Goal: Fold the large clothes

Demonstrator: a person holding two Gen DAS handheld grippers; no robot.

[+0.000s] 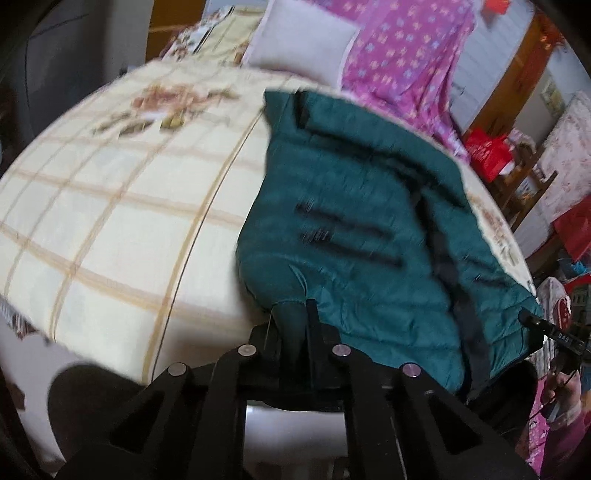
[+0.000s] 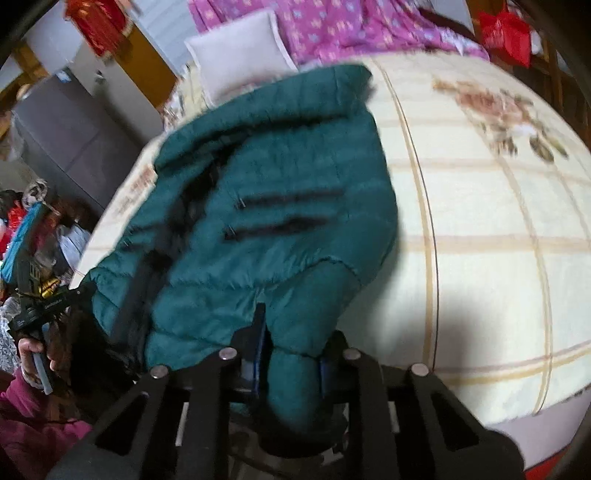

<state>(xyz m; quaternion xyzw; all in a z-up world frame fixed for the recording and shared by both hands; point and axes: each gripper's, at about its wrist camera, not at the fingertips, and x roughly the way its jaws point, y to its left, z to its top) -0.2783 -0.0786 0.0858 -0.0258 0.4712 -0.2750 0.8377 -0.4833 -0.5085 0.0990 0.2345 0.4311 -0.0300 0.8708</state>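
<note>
Between jaws of left hand-held gripper [image 1: 291, 325] and right hand-held gripper [image 2: 291, 354]: bunched hem of teal puffer jacket [image 1: 362, 221], both clamped. Risk: slick padded fabric slips out, fold skews on bed [image 1: 122, 206].

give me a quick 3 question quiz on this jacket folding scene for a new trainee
1. True or false: the left gripper is shut on the green jacket.
2. What lies under the jacket? A) a wooden table B) a checked bedspread C) a bare floor
3. Fill in: the right gripper grips a bunched part of the ____.

Key: 1 true; 2 B; 3 jacket. Beyond the jacket, a white pillow lies at the head of the bed beside a purple flowered cover.
</note>
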